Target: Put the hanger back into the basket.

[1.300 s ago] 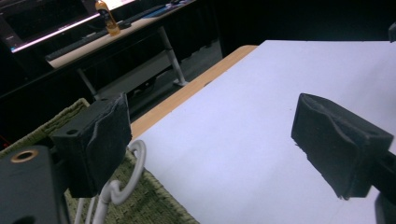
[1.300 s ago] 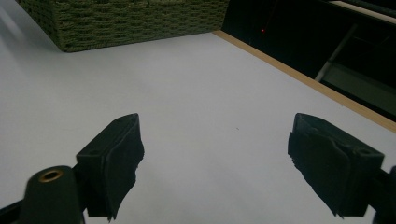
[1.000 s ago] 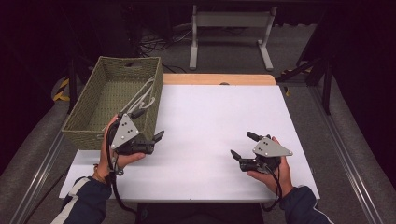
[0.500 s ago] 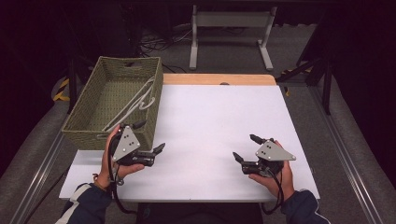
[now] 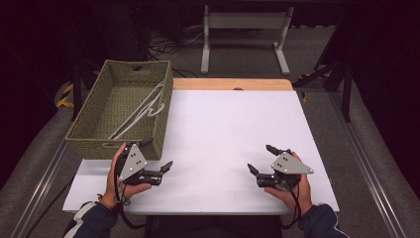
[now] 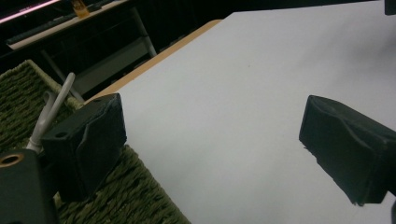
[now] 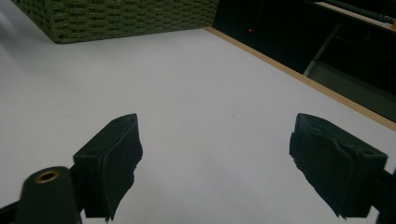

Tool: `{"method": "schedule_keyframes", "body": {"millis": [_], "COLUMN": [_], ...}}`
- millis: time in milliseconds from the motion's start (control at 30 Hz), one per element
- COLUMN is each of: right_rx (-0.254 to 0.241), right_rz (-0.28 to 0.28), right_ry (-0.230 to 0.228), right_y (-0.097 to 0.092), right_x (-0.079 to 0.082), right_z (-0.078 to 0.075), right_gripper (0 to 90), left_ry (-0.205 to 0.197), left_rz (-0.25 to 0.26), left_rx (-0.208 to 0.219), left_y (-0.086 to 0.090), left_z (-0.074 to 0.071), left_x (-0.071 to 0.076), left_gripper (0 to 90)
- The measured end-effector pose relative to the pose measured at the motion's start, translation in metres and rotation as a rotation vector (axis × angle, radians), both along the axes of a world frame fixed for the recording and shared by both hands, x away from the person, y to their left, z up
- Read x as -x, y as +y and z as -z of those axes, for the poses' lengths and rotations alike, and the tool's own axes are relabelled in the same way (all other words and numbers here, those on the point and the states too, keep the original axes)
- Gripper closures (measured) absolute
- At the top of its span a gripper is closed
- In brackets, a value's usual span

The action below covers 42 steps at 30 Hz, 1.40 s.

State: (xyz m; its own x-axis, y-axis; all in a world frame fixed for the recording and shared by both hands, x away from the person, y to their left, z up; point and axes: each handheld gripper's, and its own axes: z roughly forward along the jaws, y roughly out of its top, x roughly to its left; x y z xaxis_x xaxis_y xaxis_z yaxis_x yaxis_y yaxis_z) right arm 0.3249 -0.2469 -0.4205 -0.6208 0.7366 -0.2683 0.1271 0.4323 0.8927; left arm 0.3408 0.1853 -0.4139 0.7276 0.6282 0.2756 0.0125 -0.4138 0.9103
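Across the white table (image 5: 233,129), the woven basket (image 5: 94,116) sits far-left, white hangers (image 5: 141,111) lying lengthwise inside. Left gripper (image 5: 157,158) hovers just beside its near corner, jaws wide, empty; right gripper (image 5: 261,157) well apart, also gaping, empty.

No legible text, label, brand, number or sign found in any view. The woven basket (image 5: 94,130), the white desk (image 5: 223,129) surface and the grey plates on both grippers carry no readable marking. The yellow-and-black striping on the floor left of the basket bears no lettering that can be made out.
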Motion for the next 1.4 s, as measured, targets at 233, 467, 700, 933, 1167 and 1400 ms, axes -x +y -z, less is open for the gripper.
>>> {"method": "schedule_keyframes", "body": {"millis": [233, 467, 700, 933, 1167, 1400], "right_rx": [0.025, 0.029, 0.009, 0.008, -0.005, 0.0], "right_rz": [0.004, 0.019, 0.027, 0.033, 0.038, 0.038], "right_ry": [-0.004, -0.005, -0.006, -0.011, -0.013, -0.011], "right_y": [0.001, -0.001, -0.004, -0.006, -0.006, -0.004], "right_x": [0.002, 0.004, 0.005, 0.004, 0.004, 0.005], "right_z": [0.006, 0.008, 0.007, 0.008, 0.006, 0.007], "right_gripper": [15.6, 14.6, 13.4, 13.2, 13.2, 13.2], "left_ry": [0.049, 0.091, 0.106, 0.102, 0.105, 0.108], "left_rz": [-0.025, -0.057, -0.072, -0.072, -0.056, -0.056], "left_rx": [0.007, 0.032, 0.036, 0.044, 0.027, 0.04], "left_y": [0.009, 0.025, 0.032, 0.03, 0.026, 0.026], "left_z": [0.015, 0.027, 0.03, 0.03, 0.032, 0.033], "left_x": [0.002, 0.004, 0.008, 0.007, 0.007, 0.007], "left_gripper": [7.1, 6.9, 6.2, 6.1, 5.9, 5.7]}}
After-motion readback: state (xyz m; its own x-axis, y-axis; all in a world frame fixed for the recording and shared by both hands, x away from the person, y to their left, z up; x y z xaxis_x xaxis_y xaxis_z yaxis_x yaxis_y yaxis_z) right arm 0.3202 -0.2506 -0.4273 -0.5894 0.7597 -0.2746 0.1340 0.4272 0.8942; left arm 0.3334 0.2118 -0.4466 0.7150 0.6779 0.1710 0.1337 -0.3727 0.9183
